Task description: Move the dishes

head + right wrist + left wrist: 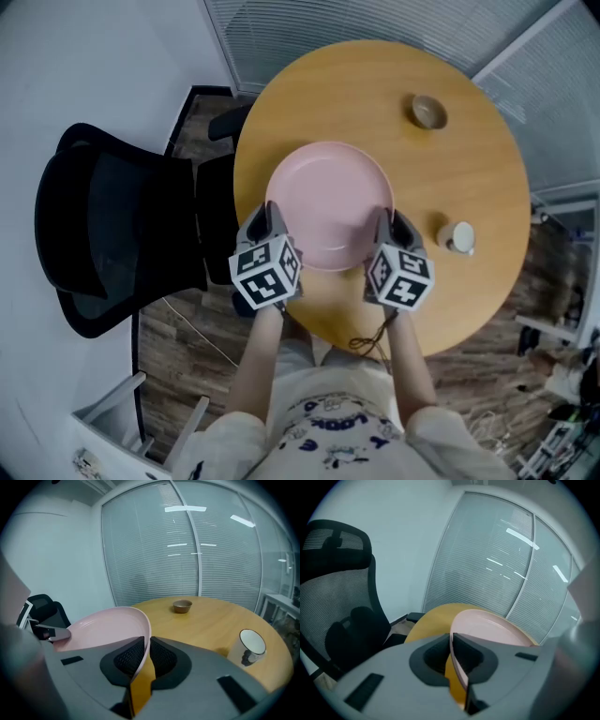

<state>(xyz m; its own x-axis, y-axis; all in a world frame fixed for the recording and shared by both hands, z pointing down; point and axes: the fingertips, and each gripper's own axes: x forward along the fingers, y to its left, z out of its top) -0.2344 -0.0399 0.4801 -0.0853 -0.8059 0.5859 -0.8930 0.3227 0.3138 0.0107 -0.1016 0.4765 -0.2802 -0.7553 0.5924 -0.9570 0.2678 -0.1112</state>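
Two grippers clench one pink plate [328, 199] by its rim, both in the head view. The left gripper [267, 217] bites the rim at about 8 o'clock and the right gripper [388, 225] bites it at about 4 o'clock. In the left gripper view the jaws are nearly together with the thin plate edge pinched between the pads. The right gripper view shows the same: dark mesh pads pressed on the rim from both sides.

Both bare forearms reach up from the person's body at 6 o'clock, roughly parallel and spread about as wide as the plate. The wrists are straight, the grippers point away from the body and slant downward, and the marker cubes face the head camera.

The plate sits over the round wooden worktop [356, 84], in its near-left part toward 7 o'clock. I cannot tell if its base touches the wood.

A small brown bowl [428, 111] stands at 1 o'clock from the plate, well apart. A white cup [459, 237] stands at 4 o'clock from it, beside the right gripper. A black office chair [103, 225] stands at the worktop's 9 o'clock.
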